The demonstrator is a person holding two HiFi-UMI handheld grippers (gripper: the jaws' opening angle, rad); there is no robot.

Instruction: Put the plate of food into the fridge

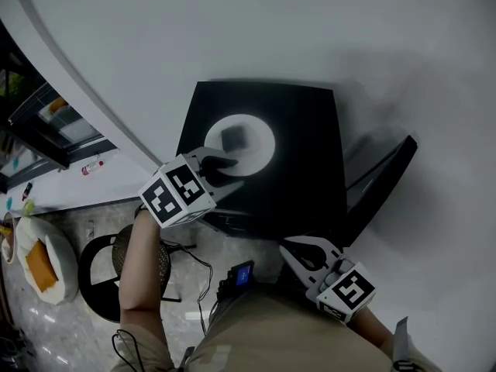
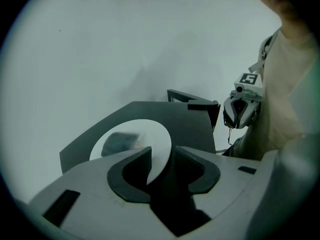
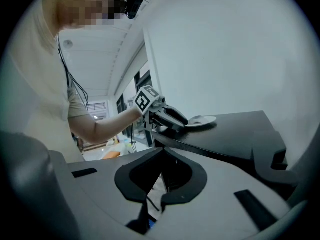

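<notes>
OK, we're looking steeply down on the black fridge [image 1: 306, 177], a low unit set vs. a white wall [image 1: 232, 29]. The plate [image 1: 262, 144] sits on top of the fridge, left of centre, w/ one dark block of food [image 1: 232, 137] near its middle. So the plate's outside the fridge, not in it yet.

Our left tool [image 1: 231, 170] is at the plate's near rim, angled down onto it. In the left gripper view we see its jaws partly apart, w/ the white rim running thru the gap. The left jaw is over the plate and the right jaw is just off its edge, above the black top. The pads don't look clamped on it, and the plate lies flat on the fridge.

Our right tool [image 1: 285, 244] hangs lower, by the fridge's near front corner, well apart from the plate. In its own view the jaws are drawn together, only a thin slit btwn them & nothing in it. It looks roughly level across the fridge top twd the left tool.

The fridge door [image 1: 385, 183] stands ajar on the right, swung out at an angle, w/ a gap showing btwn door & body.

Down on the floor at left we've got a round black stool [image 1: 99, 279] & a white cushion [image 1: 62, 266] w/ sth orange on it.
</notes>
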